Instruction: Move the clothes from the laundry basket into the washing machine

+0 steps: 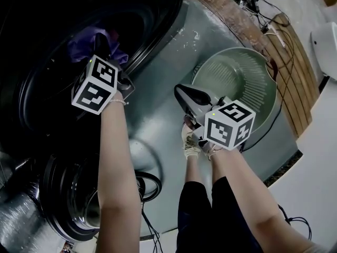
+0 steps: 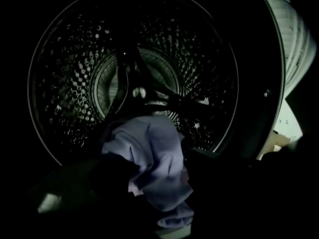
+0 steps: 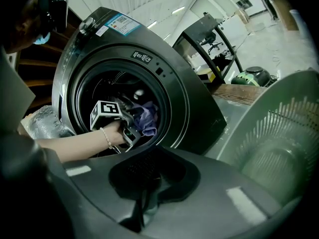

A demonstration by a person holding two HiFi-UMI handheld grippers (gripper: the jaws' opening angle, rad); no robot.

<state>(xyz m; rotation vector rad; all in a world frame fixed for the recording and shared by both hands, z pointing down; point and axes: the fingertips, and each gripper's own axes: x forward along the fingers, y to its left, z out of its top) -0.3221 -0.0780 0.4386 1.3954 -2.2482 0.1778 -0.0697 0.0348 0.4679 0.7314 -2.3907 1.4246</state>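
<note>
A lilac garment (image 1: 84, 40) hangs at the mouth of the dark front-loading washing machine (image 1: 158, 41). My left gripper (image 1: 102, 47) is shut on it, reaching into the door opening. In the left gripper view the garment (image 2: 154, 158) drapes between the dark jaws of that gripper (image 2: 159, 185), in front of the perforated drum (image 2: 75, 83). In the right gripper view the left gripper (image 3: 133, 129) holds the cloth (image 3: 148, 116) inside the round opening. My right gripper (image 1: 184, 94) is shut with nothing in it, hanging beside the green laundry basket (image 1: 263, 88), which looks empty (image 3: 279, 148).
The washer's open door (image 1: 73, 194) hangs at lower left, beside a silver hose (image 1: 16, 220). Cables (image 1: 150, 186) lie on the floor near the person's feet (image 1: 192, 144). Wooden boards (image 1: 287, 67) run behind the basket.
</note>
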